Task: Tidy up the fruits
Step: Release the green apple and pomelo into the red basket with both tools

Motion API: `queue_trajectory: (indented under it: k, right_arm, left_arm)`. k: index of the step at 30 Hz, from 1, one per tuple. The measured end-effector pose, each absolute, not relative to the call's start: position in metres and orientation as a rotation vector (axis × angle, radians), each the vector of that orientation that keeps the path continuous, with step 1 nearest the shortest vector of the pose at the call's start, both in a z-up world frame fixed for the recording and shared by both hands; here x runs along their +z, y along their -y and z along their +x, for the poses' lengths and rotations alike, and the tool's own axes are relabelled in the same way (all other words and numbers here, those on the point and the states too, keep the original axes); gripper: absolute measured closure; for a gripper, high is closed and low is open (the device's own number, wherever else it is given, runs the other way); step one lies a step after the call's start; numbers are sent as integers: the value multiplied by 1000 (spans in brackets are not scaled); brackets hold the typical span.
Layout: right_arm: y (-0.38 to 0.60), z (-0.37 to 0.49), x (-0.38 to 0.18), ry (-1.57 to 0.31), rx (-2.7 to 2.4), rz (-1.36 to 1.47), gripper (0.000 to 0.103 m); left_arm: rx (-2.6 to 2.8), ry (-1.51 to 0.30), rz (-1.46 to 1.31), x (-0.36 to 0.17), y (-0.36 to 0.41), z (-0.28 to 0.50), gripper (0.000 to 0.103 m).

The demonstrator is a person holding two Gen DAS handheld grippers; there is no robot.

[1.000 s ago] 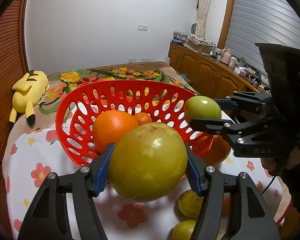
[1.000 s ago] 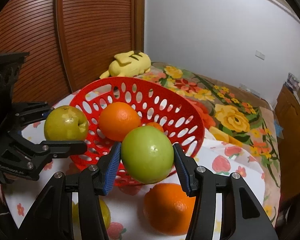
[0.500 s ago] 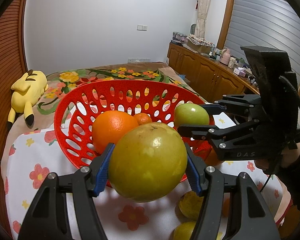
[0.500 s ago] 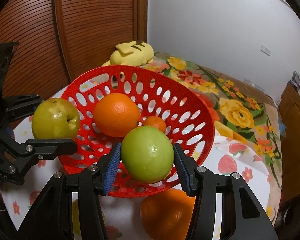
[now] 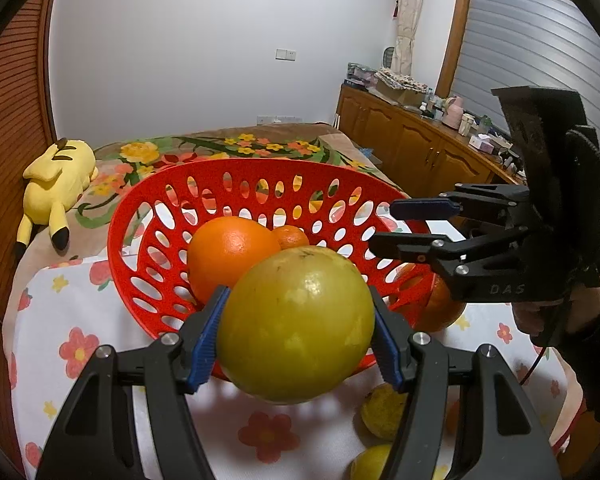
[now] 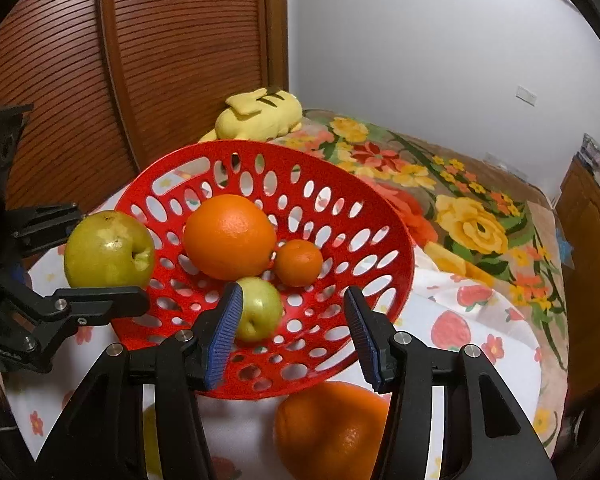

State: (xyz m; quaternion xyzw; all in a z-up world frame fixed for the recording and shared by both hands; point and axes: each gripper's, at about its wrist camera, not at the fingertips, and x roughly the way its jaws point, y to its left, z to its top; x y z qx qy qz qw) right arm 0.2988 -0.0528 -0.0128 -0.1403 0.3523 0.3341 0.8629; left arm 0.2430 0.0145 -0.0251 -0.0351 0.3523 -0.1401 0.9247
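Observation:
My left gripper [image 5: 298, 300] is shut on a big yellow-green fruit [image 5: 296, 324], held just in front of the red perforated basket [image 5: 140, 240]. In the right wrist view the same fruit [image 6: 108, 250] hangs at the basket's left rim. My right gripper [image 6: 292, 320] stands open over the near side of the basket [image 6: 380, 240], with nothing between its pads. Below it a green apple [image 6: 260, 308] lies in the basket, beside a large orange [image 6: 230, 236] and a small mandarin [image 6: 299, 262]. The left wrist view shows the right gripper [image 5: 382, 226] over the basket's right rim.
Another orange [image 6: 332, 428] sits on the flowered cloth [image 5: 72, 320] in front of the basket. Two yellow fruits [image 5: 382, 412] lie on the cloth near my left gripper. A yellow plush toy [image 5: 56, 184] lies on the bed behind. Wooden cabinets [image 5: 412, 152] stand at the right.
The right gripper moved in over the basket and let go of the green apple, which now lies inside. The left gripper stayed put with its fruit.

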Motion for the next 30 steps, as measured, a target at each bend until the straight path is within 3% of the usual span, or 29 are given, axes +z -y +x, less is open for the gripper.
queue_trajectory:
  k: [30]
  right_arm:
    - [92,265,11,-669,639,-217,51]
  left_arm:
    - [-277,-688,-55,-8,-12,224,38]
